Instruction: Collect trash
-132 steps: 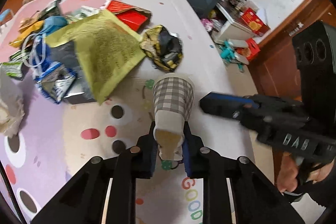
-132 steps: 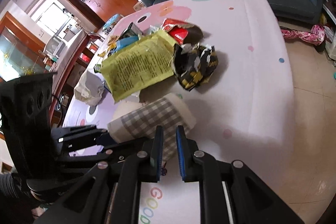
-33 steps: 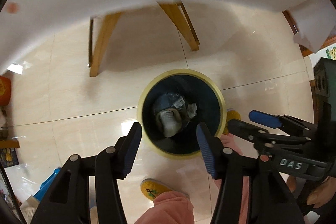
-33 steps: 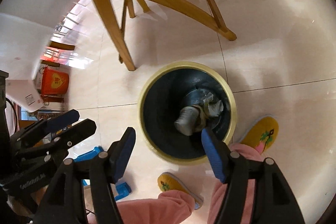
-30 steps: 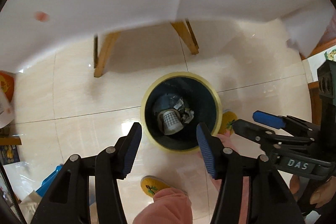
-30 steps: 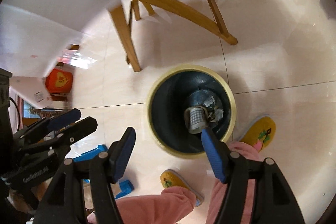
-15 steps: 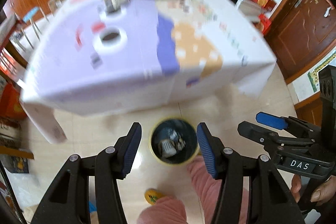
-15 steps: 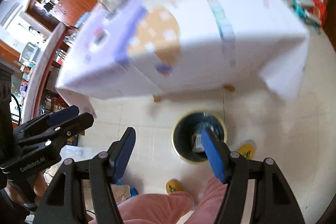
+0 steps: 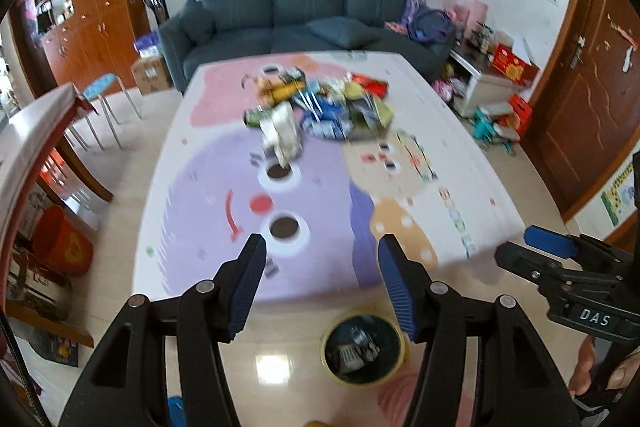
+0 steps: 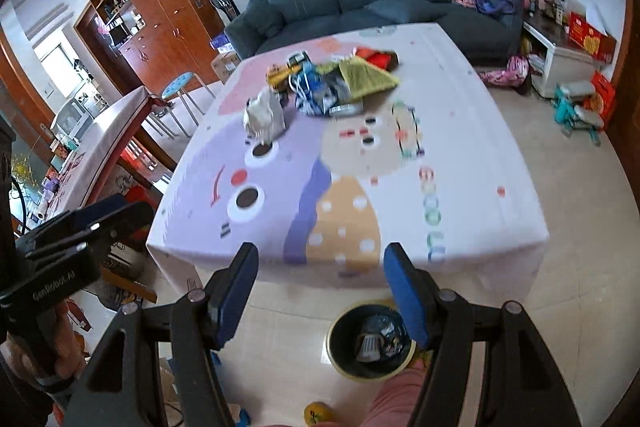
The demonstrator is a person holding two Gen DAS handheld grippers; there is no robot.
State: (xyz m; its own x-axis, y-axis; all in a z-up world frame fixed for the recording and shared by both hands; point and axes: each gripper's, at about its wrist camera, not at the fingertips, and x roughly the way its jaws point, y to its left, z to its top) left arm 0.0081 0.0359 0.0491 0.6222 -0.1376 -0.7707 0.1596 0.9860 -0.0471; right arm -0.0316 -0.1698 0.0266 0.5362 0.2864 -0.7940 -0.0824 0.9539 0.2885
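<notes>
Blue-padded jaws of the left gripper (image 9: 322,281) stand apart and are opening a little wider, with nothing between them; the right gripper (image 10: 320,293) is spread just as wide and is empty too. A second ago both looked straight down into the bin (image 9: 363,347) from close above, where a checked paper cup had just dropped in among other scraps. Now both grippers have risen and tipped forward, so the bin sits low under the right-hand finger of each, on the floor just in front of the table's near edge, with the cup (image 10: 370,343) lying in it as a pale shape.

Beyond the fingertips the table (image 9: 208,223) fills the view, covered in a cartoon-print cloth. Its near half, straight ahead of the jaws, is bare. The remaining trash (image 9: 320,107) lies heaped on the far half, well ahead of both grippers: a crumpled white bag (image 10: 264,117) closest, a little left of the gap between the jaws, then blue and yellow wrappers and a flat green-yellow packet (image 10: 368,77) beyond it, with a red one at the back. A dark sofa (image 9: 304,11) stands past the table's far end.

So one piece looks delivered and both hands are free. The pile is still large, so the job is far from done; the next reach will likely be forward to the white bag.
</notes>
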